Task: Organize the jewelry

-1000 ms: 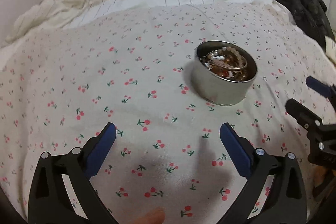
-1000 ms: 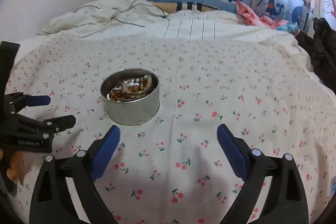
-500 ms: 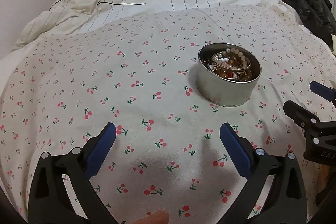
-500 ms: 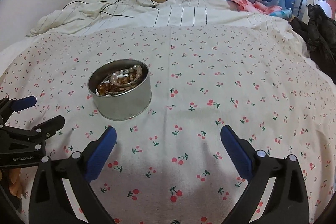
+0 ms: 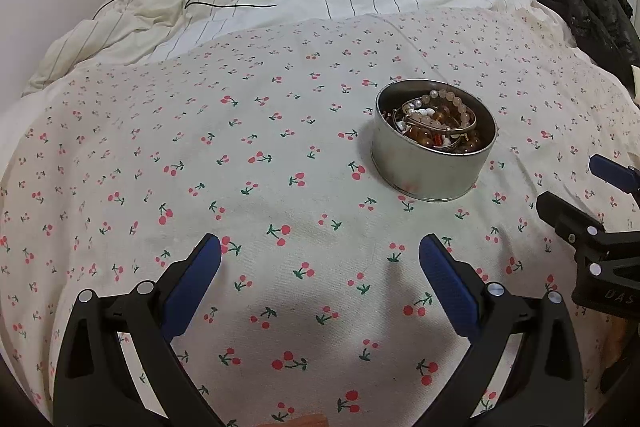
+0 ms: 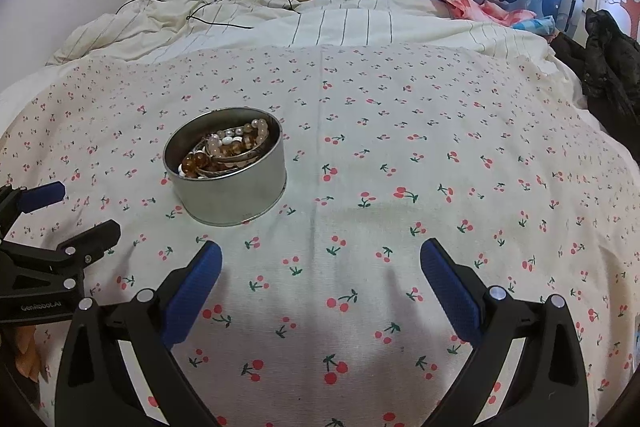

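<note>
Jewelry [image 5: 436,125] — beaded bracelets, bangles — is sitting piled in round metal tin [image 5: 424,167] on cherry-print sheet [image 5: 240,187]. Left gripper [image 5: 320,267] and right gripper [image 6: 321,267] are both hovering spread wide, holding nothing.

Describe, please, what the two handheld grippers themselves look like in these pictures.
Both look alike. The left gripper and the right gripper have matte black plastic frames with triangular cut-outs and round silver screws at the joints. Each finger ends in a long blue pad with a fine textured face. White lettering marks the side of each body, too small to read surely. No cables or sleeves show.
</note>
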Demonstrator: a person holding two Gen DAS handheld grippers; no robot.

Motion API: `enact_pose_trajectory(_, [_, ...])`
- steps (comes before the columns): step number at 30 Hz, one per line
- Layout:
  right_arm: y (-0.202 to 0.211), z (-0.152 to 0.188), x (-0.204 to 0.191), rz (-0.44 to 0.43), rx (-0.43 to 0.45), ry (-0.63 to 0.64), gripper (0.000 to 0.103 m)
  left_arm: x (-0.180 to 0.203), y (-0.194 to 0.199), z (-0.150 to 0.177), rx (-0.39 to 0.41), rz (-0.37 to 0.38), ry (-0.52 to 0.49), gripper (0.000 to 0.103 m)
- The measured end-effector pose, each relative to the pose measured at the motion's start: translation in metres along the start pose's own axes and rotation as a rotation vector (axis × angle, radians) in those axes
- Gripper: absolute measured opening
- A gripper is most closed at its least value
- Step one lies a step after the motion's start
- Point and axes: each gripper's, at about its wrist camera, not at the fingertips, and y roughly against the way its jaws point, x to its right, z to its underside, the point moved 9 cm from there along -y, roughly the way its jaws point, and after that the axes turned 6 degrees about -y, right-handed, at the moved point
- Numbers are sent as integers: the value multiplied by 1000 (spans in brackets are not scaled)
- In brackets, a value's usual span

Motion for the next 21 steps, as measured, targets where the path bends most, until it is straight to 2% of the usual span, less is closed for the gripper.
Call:
enact_pose_trajectory(13, [1, 0, 0, -1, -1, -1, 95, -1, -1, 0, -7, 31, 29, 95])
enact_pose_trajectory(17, [-1, 1, -1, -1, -7, 1, 95, 4, -4, 0, -28, 76, 40, 95])
enact_pose_trajectory(21, [-2, 2, -1, -1, -10, 0, 95, 8, -1, 1, -13, 107, 46, 95])
